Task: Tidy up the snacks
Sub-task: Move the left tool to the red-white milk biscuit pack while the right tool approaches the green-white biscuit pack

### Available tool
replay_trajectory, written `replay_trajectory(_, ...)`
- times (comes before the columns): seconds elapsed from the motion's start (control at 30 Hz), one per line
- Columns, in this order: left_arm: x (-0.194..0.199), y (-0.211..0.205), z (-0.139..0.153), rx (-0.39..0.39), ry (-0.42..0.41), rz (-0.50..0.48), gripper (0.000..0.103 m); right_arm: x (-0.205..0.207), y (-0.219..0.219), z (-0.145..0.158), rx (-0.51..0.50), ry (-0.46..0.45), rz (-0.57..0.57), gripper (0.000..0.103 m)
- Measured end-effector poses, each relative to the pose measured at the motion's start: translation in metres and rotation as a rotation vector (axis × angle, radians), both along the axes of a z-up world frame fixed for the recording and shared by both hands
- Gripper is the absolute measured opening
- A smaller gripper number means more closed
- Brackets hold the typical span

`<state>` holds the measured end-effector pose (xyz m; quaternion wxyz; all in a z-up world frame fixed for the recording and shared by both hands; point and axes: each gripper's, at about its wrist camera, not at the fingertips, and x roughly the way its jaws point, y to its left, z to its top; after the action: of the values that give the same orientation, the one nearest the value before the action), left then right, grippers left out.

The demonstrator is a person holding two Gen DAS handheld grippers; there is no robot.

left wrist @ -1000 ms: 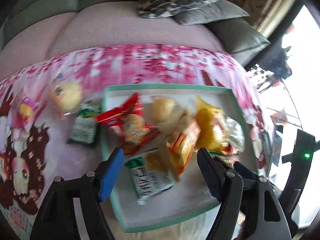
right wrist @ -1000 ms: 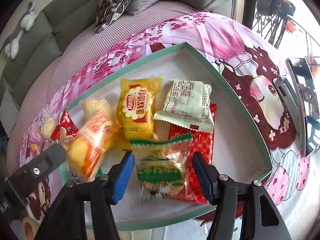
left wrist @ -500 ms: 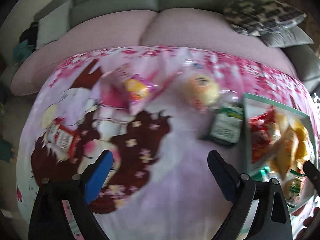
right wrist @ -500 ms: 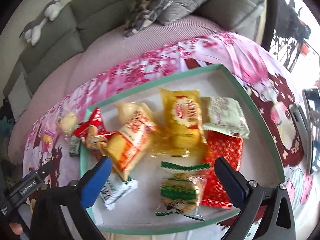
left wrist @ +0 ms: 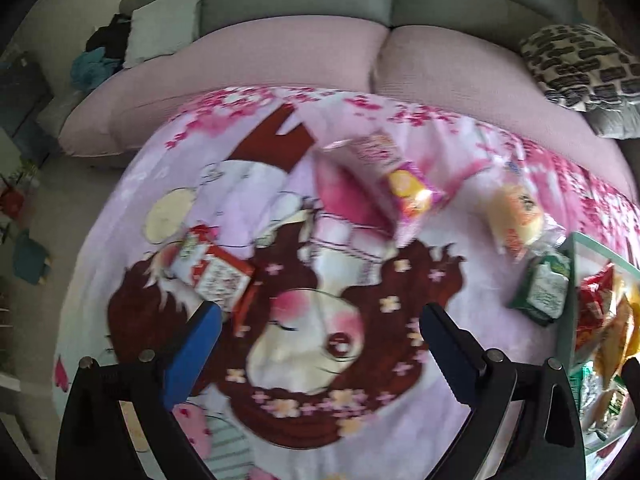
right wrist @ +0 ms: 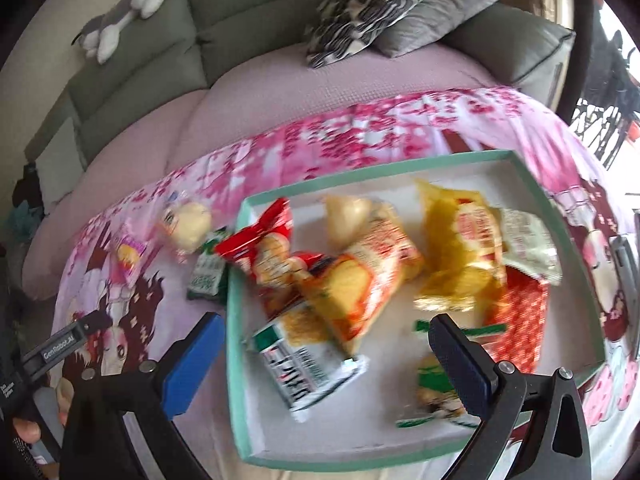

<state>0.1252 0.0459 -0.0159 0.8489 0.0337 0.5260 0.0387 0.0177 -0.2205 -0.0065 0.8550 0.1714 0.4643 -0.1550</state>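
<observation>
The snack packets [right wrist: 352, 280] are glossy plastic film, and some of them are clear. The tray [right wrist: 234, 320] at the centre right looks like matt cardboard. The printed cloth [left wrist: 320, 320] is soft, and the sofa seat [left wrist: 280, 60] above it is finely ribbed fabric.

**2 wrist views, steeply downward, overlapping at the tray's edge**

The left wrist camera sits behind its hand-held gripper [left wrist: 320, 332] and looks steeply down at the pink cloth [left wrist: 304, 320] from close above, with the sofa [left wrist: 304, 4] across the top. The tray [left wrist: 570, 280] only cuts in at its right edge.

The right wrist camera looks steeply down past its hand-held gripper [right wrist: 326, 346] at the tray [right wrist: 236, 320], which fills the middle of the view at close range.

Both views share the tray's near-left rim, the green packet [left wrist: 544, 288] [right wrist: 206, 276] beside it, the patterned cushion [left wrist: 580, 64] [right wrist: 372, 4] and the sofa [right wrist: 152, 72].
</observation>
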Motion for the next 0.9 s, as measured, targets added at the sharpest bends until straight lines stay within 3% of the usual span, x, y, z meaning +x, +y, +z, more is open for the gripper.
replay_trajectory(0.17,0.008,0.024,0.002,-0.004,0.012,0.045,0.099,0.01,0.026,-0.005,-0.001,0.027,0.056,0.103)
replay_trajectory(0.53,0.031,0.077,-0.007,-0.133,0.083,0.157,0.099,0.045,0.068,-0.001,0.021,0.075,0.161,0.103)
replay_trajectory(0.9,0.049,0.111,-0.02,-0.249,0.119,0.225,0.099,0.099,0.063,0.005,0.117,0.158,0.167,0.102)
